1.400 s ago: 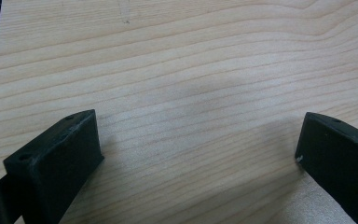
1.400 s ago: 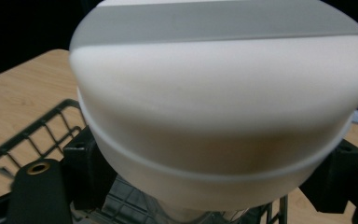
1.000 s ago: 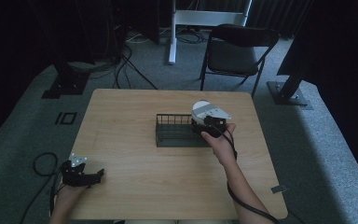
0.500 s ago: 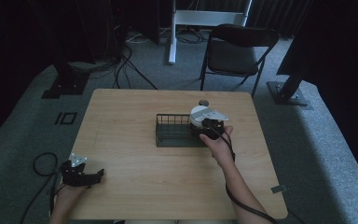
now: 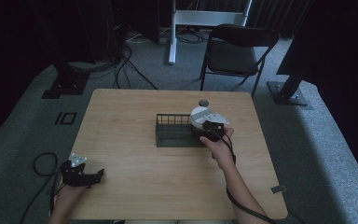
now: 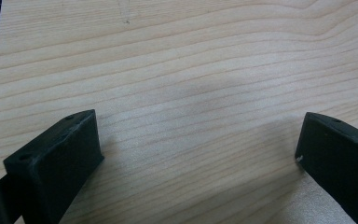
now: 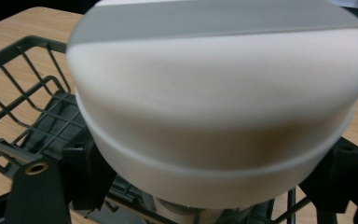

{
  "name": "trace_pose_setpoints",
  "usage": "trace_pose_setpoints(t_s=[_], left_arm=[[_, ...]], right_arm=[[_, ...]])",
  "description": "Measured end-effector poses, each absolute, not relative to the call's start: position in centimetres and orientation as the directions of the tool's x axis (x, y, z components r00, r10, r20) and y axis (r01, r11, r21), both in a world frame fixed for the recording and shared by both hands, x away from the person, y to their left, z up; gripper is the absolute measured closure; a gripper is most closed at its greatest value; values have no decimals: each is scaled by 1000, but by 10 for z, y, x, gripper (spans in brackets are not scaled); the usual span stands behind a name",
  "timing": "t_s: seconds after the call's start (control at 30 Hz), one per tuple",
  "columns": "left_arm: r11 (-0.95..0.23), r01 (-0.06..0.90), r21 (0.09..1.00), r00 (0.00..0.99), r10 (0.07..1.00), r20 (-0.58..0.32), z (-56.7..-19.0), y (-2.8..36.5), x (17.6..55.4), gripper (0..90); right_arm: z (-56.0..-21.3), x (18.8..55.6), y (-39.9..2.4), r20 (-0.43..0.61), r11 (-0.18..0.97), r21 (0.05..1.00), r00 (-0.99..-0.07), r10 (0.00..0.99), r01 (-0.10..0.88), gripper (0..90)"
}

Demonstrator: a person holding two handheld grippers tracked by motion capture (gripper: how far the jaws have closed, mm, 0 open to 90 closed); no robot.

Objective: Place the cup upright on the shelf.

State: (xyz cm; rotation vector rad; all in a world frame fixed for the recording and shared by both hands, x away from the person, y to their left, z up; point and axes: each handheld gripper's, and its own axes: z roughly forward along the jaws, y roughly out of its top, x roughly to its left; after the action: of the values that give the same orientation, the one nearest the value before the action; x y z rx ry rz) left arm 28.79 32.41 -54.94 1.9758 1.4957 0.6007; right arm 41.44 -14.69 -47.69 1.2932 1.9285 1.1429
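right hand-held gripper (image 7: 205, 182) around white bowl (image 7: 219, 98), rim tilted away

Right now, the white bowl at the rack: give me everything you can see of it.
The white bowl looks smooth, matte and round, ceramic or plastic by its look, with a stepped band around its wall. It is tilted so its outer wall faces the right gripper's camera, and it sits between the jaws of the right gripper, which are closed against its sides. It is at the right end of the dark wire rack, over the rack's base. Whether it rests on the rack yet cannot be told. Its inside is hidden.
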Motion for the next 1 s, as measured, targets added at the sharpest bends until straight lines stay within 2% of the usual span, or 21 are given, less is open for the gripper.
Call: trace_pose_setpoints(t_s=[0.17,1.0], left_arm=[[-200,700,685,269,963,7,-549,324,288,2],[-201,700,685,269,963,7,-549,324,288,2]], right_arm=[[-476,412,-148,22,174,884,-412,911,433,127],[-468,390,-163,37,152,902,-425,905,404,122]])
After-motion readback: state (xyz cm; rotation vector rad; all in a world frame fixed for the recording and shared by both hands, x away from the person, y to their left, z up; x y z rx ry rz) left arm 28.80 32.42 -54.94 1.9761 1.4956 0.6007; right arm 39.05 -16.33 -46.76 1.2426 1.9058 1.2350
